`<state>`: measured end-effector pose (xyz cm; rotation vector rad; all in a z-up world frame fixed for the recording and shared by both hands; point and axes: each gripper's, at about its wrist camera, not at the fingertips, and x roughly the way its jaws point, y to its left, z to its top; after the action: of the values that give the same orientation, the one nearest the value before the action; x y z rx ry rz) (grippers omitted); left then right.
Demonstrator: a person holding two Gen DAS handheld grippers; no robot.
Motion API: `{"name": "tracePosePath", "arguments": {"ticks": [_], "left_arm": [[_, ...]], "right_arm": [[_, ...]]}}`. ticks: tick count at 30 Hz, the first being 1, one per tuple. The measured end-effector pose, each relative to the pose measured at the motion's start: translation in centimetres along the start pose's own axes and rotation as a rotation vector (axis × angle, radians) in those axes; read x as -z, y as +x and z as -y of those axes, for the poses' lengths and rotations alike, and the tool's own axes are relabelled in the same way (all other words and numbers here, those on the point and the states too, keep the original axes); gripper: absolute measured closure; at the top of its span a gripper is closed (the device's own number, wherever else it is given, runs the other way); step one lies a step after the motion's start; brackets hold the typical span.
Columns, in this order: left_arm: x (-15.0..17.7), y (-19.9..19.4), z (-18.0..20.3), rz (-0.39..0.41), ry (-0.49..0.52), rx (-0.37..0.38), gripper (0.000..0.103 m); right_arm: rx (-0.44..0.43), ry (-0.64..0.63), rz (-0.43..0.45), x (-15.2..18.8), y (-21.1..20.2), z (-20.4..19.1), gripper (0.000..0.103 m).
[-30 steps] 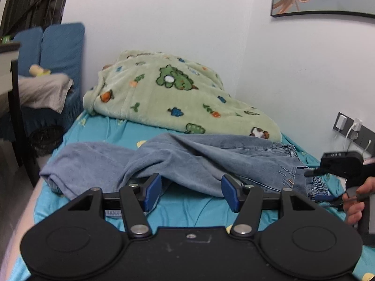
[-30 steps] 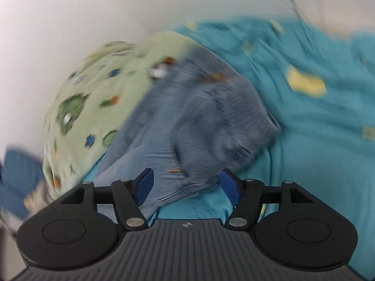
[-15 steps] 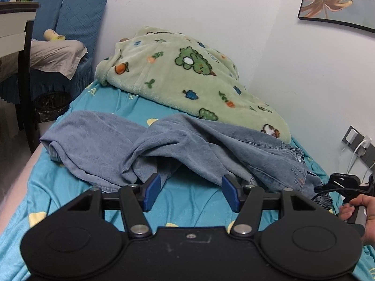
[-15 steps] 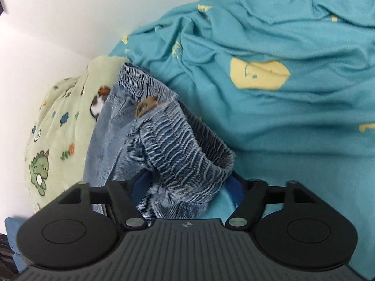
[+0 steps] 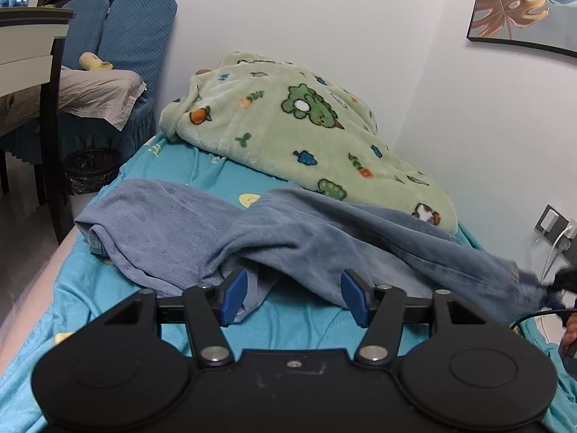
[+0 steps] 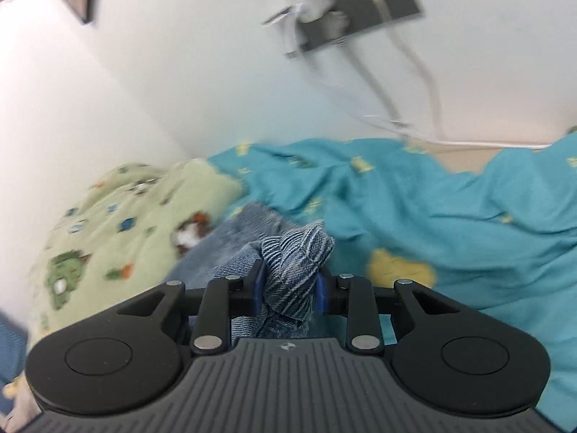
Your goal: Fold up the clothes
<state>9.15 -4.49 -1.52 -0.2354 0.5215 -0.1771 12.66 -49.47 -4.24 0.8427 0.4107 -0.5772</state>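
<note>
Two grippers work over a bed covered by a teal sheet (image 5: pixel 119 281).

1. Blanket (image 5: pixel 299 133): green, cartoon-printed, heaped against the wall at the far end of the bed.
2. Jeans (image 5: pixel 288 238): blue denim, spread across the sheet just in front of the blanket. One leg lies toward the bed's left edge. The waistband end is drawn out taut toward the right edge of the left wrist view.
3. Left gripper (image 5: pixel 294 297): jaws stand about half apart, with nothing pressed between the blue pads. It hovers just before the near fold of the jeans, over bare sheet.
4. Right gripper (image 6: pixel 290 288): jaws have just been closing and now stand narrow, clamped on the bunched elastic waistband (image 6: pixel 297 252) of the jeans. The gathered denim bulges up above the pads.
5. Wall socket (image 6: pixel 346 11): dark plate with a white plug and white cables, on the wall beyond the sheet. This part of the right wrist view is blurred.
</note>
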Motion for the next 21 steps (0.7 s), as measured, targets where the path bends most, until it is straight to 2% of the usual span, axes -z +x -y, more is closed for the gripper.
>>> {"name": "tracePosePath", "arguments": {"ticks": [4, 8, 9, 11, 14, 17, 21], "left_arm": [[-0.1, -0.1, -0.1, 0.006, 0.002, 0.005, 0.048], [0.0, 0.0, 0.2, 0.001, 0.014, 0.014, 0.048], [0.0, 0.0, 0.3, 0.002, 0.017, 0.017, 0.048], [0.0, -0.2, 0.3, 0.007, 0.019, 0.021, 0.048], [-0.1, -0.5, 0.4, 0.017, 0.020, 0.026, 0.048], [-0.2, -0.8, 0.4, 0.024, 0.019, 0.029, 0.048], [-0.3, -1.3, 0.4, 0.036, 0.029, 0.031, 0.048]], "right_arm": [[0.117, 0.088, -0.092, -0.1, 2.8, 3.8, 0.074], [0.151, 0.141, -0.165, 0.5, 3.7, 5.3, 0.070], [0.150, 0.143, -0.164, 0.6, 3.4, 5.1, 0.068], [0.152, 0.121, -0.160, 0.6, 2.8, 4.5, 0.056], [0.139, 0.051, -0.145, 0.8, 1.4, 2.9, 0.044], [0.118, 0.000, -0.124, 1.3, -0.3, 1.6, 0.040], [0.056, -0.090, -0.040, 1.6, -3.0, -0.8, 0.036]]}}
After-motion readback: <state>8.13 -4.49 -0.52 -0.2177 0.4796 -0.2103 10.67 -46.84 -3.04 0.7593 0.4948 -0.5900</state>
